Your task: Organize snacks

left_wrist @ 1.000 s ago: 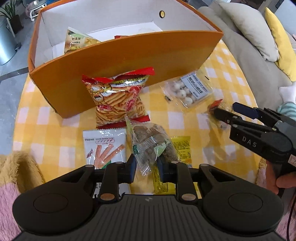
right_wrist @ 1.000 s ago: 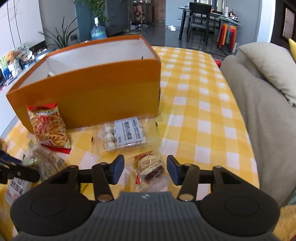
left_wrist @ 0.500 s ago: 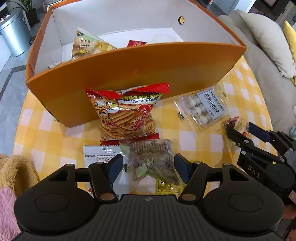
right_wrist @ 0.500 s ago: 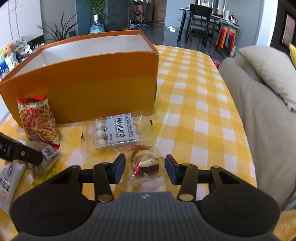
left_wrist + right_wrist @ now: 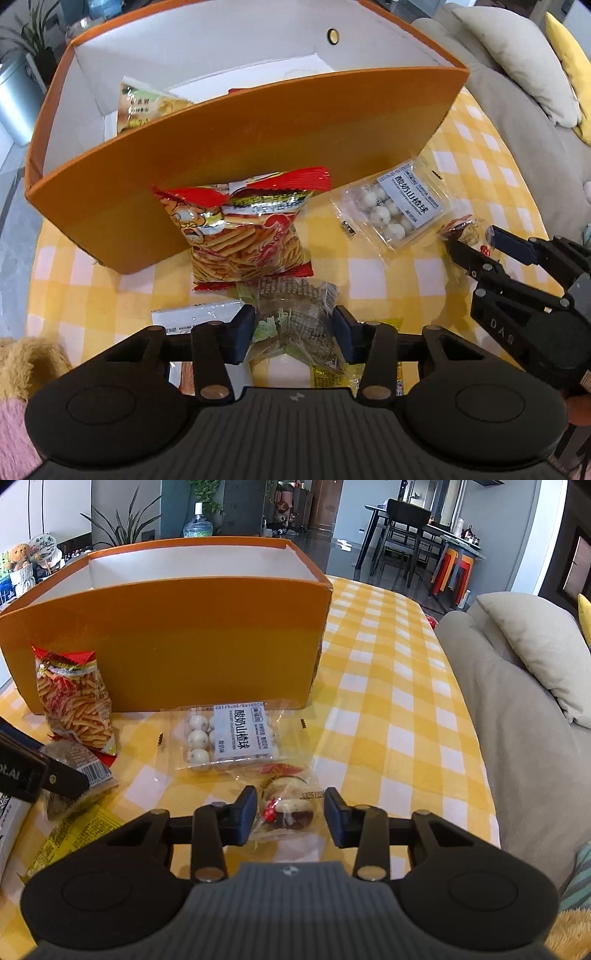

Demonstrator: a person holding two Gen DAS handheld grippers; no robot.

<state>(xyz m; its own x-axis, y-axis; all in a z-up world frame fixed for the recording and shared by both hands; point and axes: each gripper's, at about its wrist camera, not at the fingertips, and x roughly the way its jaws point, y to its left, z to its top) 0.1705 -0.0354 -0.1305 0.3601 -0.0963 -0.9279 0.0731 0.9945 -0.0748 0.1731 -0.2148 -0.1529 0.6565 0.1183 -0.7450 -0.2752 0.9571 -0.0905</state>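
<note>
A clear packet of brown snack (image 5: 295,314) lies flat on the yellow checked cloth. My left gripper (image 5: 294,328) straddles it; its jaws are closing, pads at the wrapper's edges without squeezing it. The same packet (image 5: 74,771) shows under a left finger. A small wrapped pastry (image 5: 288,805) sits between the closing jaws of my right gripper (image 5: 290,814), with slim gaps on both sides. From the left wrist, the right gripper (image 5: 471,236) stands over that pastry (image 5: 465,225). The orange box (image 5: 258,155) stands behind, holding a yellow-green bag (image 5: 144,107).
A red bag of stick crisps (image 5: 247,236) leans on the box front. A tray of white balls (image 5: 229,734), a white packet (image 5: 192,315) and a yellow packet (image 5: 74,834) lie around. A grey sofa (image 5: 517,701) runs along the right table edge.
The left gripper let go of the brown packet, which dropped flat; its jaws spread wide, then came in again. The right jaws narrowed around the pastry.
</note>
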